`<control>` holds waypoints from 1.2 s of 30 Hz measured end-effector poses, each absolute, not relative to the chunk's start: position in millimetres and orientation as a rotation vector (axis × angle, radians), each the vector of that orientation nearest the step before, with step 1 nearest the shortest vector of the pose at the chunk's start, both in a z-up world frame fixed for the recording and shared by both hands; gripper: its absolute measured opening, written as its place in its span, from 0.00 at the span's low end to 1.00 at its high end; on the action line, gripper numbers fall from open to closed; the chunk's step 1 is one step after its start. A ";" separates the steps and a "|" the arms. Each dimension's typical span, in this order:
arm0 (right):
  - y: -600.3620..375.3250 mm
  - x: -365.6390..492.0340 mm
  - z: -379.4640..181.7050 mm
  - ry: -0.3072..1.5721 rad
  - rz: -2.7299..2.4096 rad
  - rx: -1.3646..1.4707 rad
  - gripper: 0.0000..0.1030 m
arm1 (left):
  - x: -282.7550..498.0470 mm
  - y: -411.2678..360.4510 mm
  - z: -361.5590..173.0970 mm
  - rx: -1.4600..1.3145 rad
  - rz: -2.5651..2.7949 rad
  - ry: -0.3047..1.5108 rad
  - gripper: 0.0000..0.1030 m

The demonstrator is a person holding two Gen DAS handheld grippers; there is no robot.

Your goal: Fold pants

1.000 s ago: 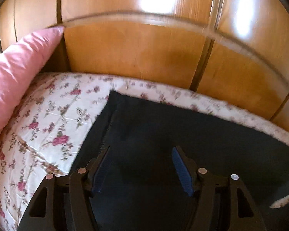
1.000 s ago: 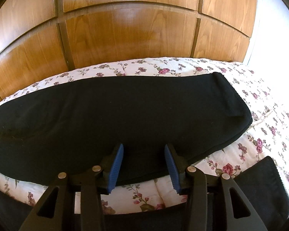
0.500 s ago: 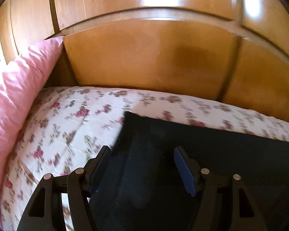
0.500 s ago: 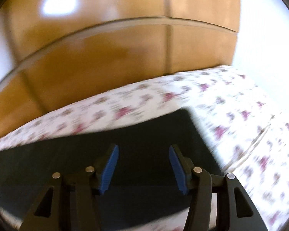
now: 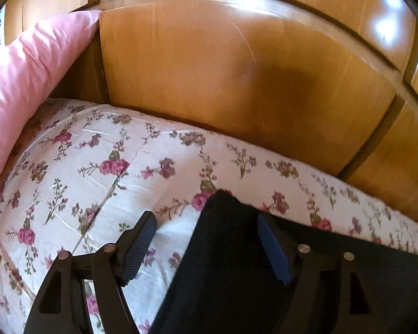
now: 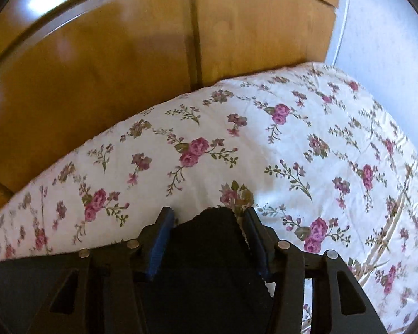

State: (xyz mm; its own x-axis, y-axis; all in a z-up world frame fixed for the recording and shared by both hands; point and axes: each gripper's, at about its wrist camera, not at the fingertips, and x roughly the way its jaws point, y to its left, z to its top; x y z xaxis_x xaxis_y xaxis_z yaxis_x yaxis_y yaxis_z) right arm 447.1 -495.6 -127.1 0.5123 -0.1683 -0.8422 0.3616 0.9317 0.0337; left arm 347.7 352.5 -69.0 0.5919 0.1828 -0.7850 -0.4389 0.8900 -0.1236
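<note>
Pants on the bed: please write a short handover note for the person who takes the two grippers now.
Left gripper: open, jaws have just been opening wide; a far corner of the black pants lies between them, not pinched.
Right gripper: jaws part open, the other end's corner between them; pads do not seem to press it.
Pants lie flat along the floral bedspread, near the wooden board; pink pillow at the left.
Done: pants laid out lengthwise.
Left: probably grasp both corners and fold.
</note>
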 end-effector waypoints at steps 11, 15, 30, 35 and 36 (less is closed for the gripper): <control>-474.9 430.4 -133.3 0.847 -0.370 0.155 0.22 | 375.5 354.4 -65.5 -0.298 0.378 0.898 0.47; -470.5 437.6 -134.4 0.846 -0.388 0.124 0.19 | 375.4 327.4 -62.6 -0.202 0.375 0.898 0.14; -500.8 382.7 -38.7 0.708 -0.215 0.488 0.13 | 278.9 331.6 61.6 -0.471 0.195 0.609 0.10; -514.2 328.4 -0.5 0.588 -0.110 0.605 0.13 | 209.6 337.9 94.8 -0.548 0.100 0.493 0.10; -515.2 318.0 2.5 0.574 -0.091 0.613 0.13 | 196.9 340.2 97.3 -0.560 0.089 0.479 0.10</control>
State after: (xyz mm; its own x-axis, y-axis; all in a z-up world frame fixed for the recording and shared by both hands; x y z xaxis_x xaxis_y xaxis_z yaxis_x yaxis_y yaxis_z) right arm 318.0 -515.2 2.5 0.8409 0.0852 -0.5344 0.2463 0.8191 0.5180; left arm 196.9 340.2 97.3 0.8867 -0.0471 -0.4600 -0.2089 0.8467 -0.4893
